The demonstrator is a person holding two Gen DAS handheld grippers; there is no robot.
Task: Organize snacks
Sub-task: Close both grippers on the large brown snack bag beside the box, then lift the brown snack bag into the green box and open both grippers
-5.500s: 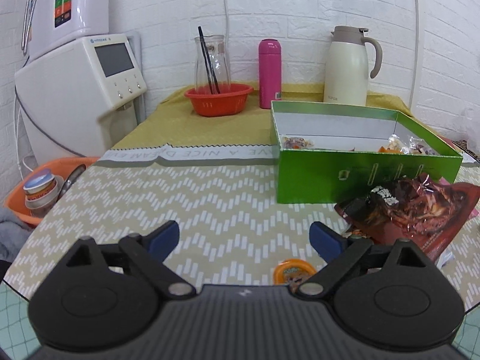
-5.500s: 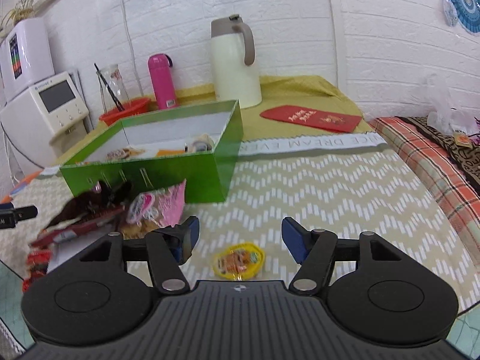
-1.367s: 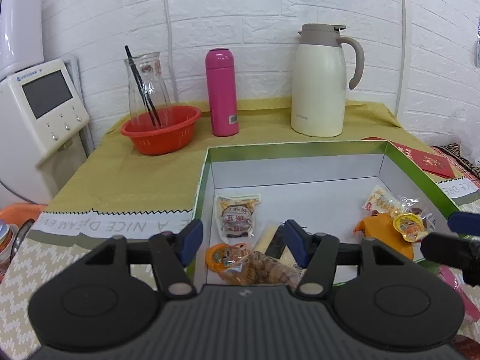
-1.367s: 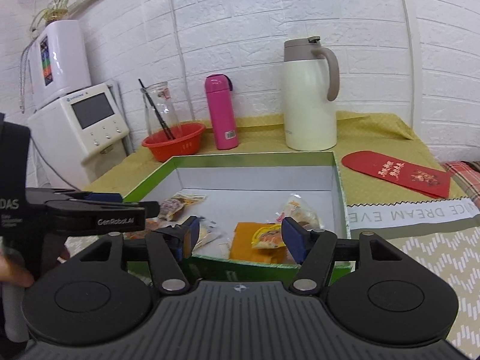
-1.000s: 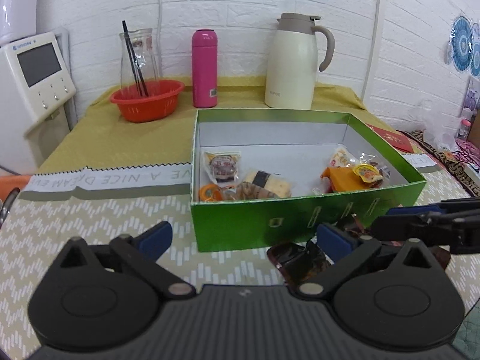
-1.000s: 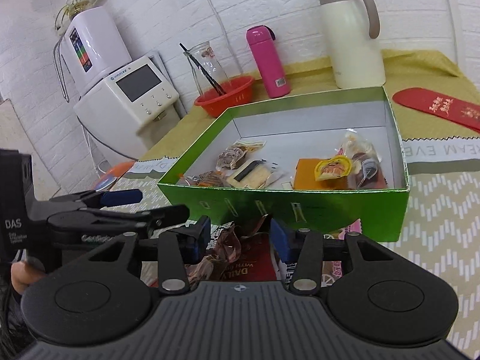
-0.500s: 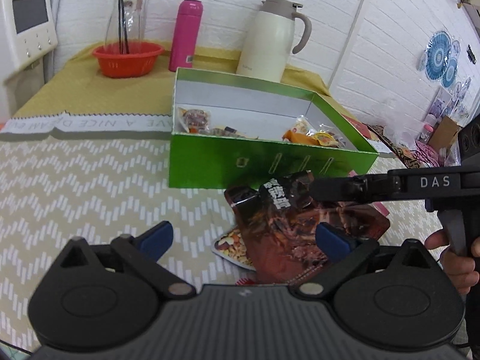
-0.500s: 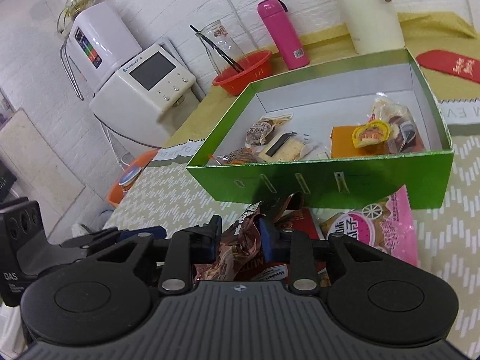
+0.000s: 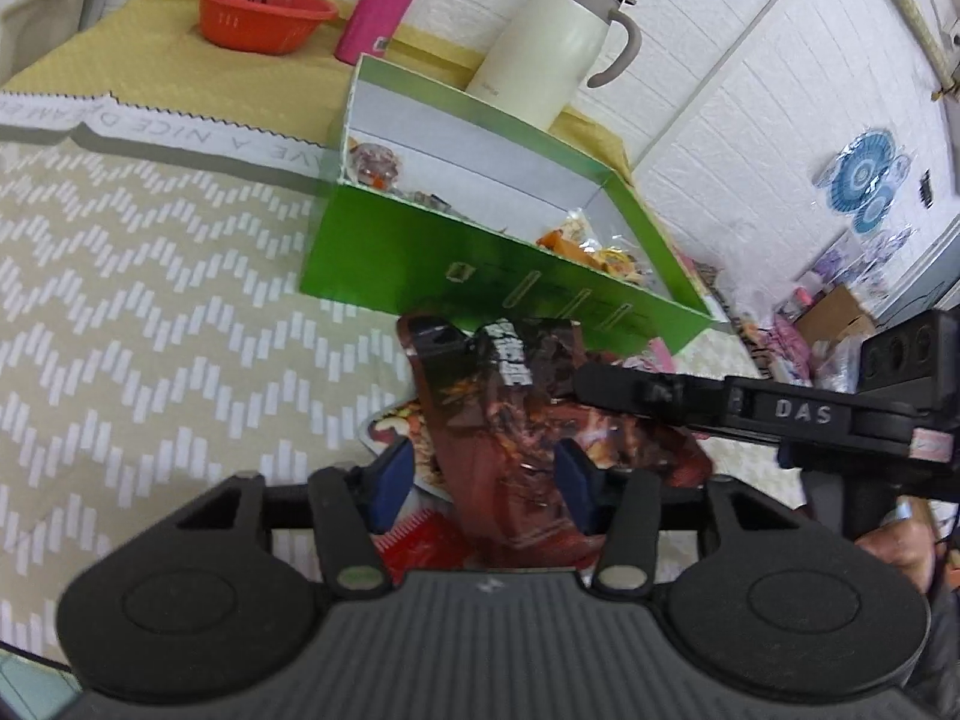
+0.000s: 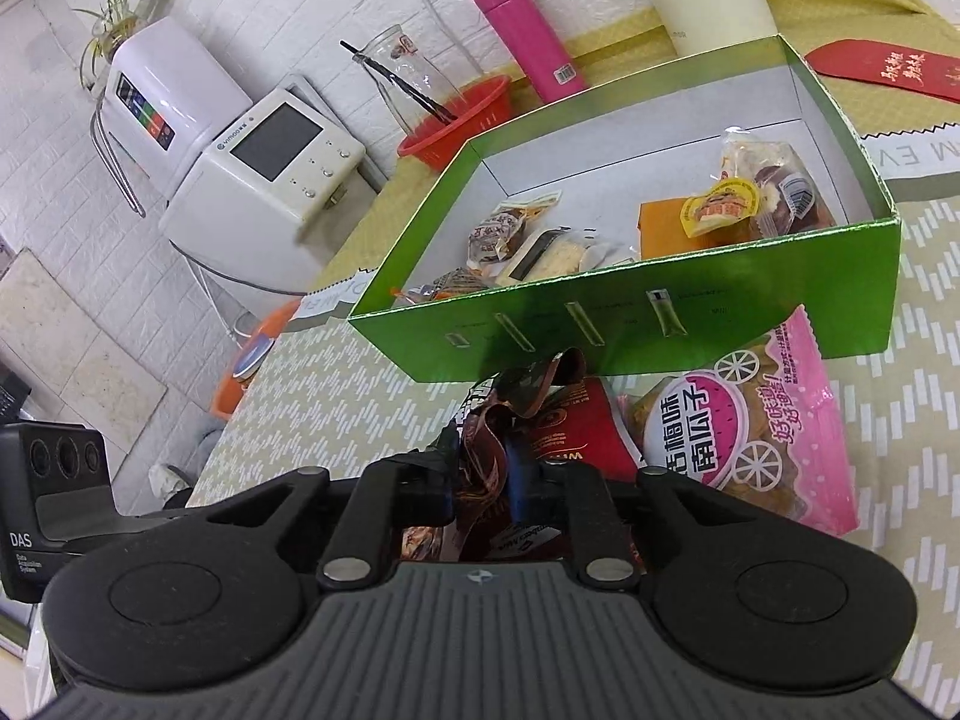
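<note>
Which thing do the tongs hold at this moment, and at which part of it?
The right tongs pinch the dark brown snack bag at its crumpled side edge. The left tongs straddle its near end, not closed.

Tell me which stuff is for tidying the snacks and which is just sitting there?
For the job: brown bag, pinched by the right gripper; left gripper around it; pink bag; green box.

Just sitting: jug, pink bottle, red bowl, white machine.
</note>
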